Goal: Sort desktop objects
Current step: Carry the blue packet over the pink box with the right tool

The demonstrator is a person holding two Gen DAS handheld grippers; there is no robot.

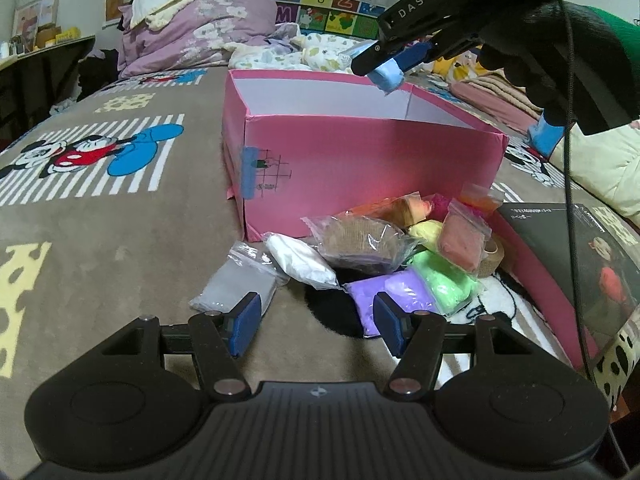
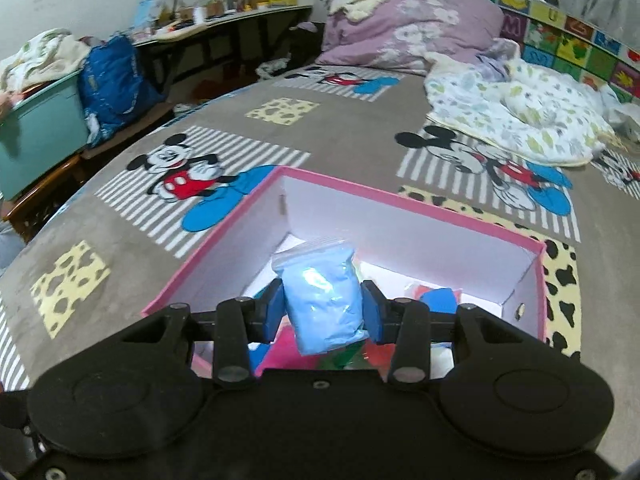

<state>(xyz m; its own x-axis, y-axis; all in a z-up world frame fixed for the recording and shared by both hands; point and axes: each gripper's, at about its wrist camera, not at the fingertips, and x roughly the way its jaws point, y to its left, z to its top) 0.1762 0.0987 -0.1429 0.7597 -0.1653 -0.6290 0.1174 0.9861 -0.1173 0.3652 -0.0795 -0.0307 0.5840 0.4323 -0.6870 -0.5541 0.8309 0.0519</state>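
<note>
A pink box (image 1: pixel 360 168) stands open on the Mickey blanket. My right gripper (image 2: pixel 322 312) is shut on a light blue clay bag (image 2: pixel 324 300) and holds it above the open pink box (image 2: pixel 224 248); in the left wrist view the right gripper (image 1: pixel 384 68) hangs over the box's far rim with the blue bag (image 1: pixel 386 78) in it. Several bags lie inside the box. My left gripper (image 1: pixel 316 322) is open and empty, low over the blanket, in front of a pile of clay bags: grey (image 1: pixel 236 280), white (image 1: pixel 300 260), purple (image 1: pixel 392 292), green (image 1: pixel 444 284), brown (image 1: pixel 360 244).
The box lid (image 1: pixel 536 276) lies to the right with a dark book (image 1: pixel 580 248) on it. A roll of tape (image 1: pixel 492 256) sits by the pile. Bedding and pillows (image 2: pixel 408 20) lie at the back. A desk (image 2: pixel 224 20) and blue bag (image 2: pixel 112 76) stand beyond the bed edge.
</note>
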